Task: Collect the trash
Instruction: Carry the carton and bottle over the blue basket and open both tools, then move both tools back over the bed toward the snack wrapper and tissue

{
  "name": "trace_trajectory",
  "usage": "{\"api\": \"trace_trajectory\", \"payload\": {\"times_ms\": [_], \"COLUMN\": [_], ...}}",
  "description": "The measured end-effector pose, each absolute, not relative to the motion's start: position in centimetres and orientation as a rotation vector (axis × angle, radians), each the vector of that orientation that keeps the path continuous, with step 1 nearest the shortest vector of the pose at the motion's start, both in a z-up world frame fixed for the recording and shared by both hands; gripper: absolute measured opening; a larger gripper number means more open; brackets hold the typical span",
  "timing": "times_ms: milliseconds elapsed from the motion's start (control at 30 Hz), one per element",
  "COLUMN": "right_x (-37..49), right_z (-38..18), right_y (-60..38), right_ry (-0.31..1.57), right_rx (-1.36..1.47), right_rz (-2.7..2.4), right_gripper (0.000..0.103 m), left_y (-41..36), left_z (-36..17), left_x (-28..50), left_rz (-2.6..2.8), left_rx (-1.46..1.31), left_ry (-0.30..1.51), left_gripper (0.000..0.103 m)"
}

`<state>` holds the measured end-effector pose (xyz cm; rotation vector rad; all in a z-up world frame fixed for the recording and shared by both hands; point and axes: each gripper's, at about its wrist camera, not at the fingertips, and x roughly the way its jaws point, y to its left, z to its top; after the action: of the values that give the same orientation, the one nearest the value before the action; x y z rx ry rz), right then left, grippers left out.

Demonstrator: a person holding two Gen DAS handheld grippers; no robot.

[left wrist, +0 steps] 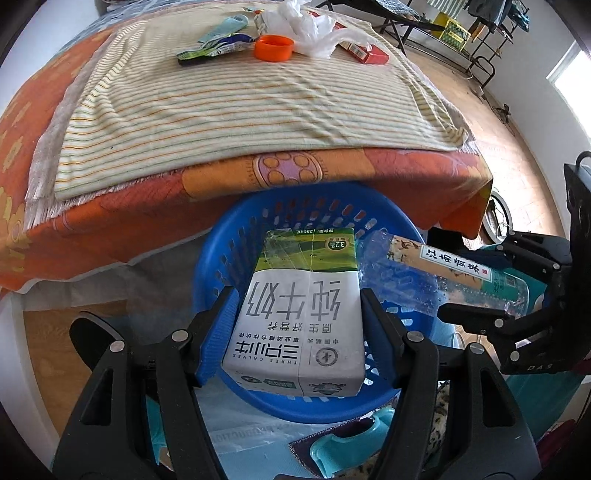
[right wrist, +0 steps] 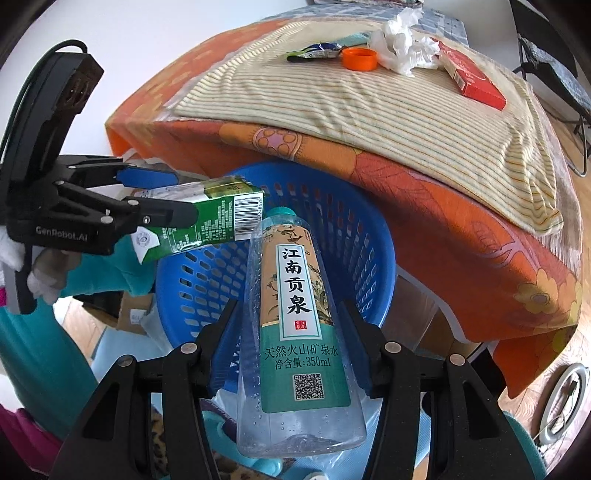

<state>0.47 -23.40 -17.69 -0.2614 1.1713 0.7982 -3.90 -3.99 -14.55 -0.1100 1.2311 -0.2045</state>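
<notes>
I held milk carton (left wrist: 295, 314) clamped in left gripper (left wrist: 297, 325), water bottle (right wrist: 295, 332) clamped in right gripper (right wrist: 291, 354), both above blue basket (right wrist: 373, 236), not dropped. On table remained orange cap (left wrist: 273, 47), wrapper (left wrist: 214, 48), crumpled plastic bag (left wrist: 303, 26), red box (right wrist: 476, 81).

- Your left wrist camera looks forward along its fingers, down and close onto the blue basket (left wrist: 207, 258), with the bed (left wrist: 110, 206) beyond.
- Your right wrist camera faces the same way from just to the right, equally close to the basket (right wrist: 373, 236).
- Both views share the basket, the bed's striped cloth (left wrist: 221, 103) and each other's gripper.
</notes>
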Motion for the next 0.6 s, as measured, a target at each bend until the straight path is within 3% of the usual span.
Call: {"api": "trace_trajectory", "payload": {"times_ms": [600], "right_x": [1.8], "right_z": [-17.7], "right_y": [-23.7], "right_ry": [1.207], "right_rx": [-0.189], "right_rz": [0.753], "right_gripper": [0.054], "left_y": [-4.3], "left_z": [-14.5], "left_x": [-3.7], "left_rz": [-0.222], "left_rx": [-0.136], "left_ry": [1.234], "left_gripper": [0.072]}}
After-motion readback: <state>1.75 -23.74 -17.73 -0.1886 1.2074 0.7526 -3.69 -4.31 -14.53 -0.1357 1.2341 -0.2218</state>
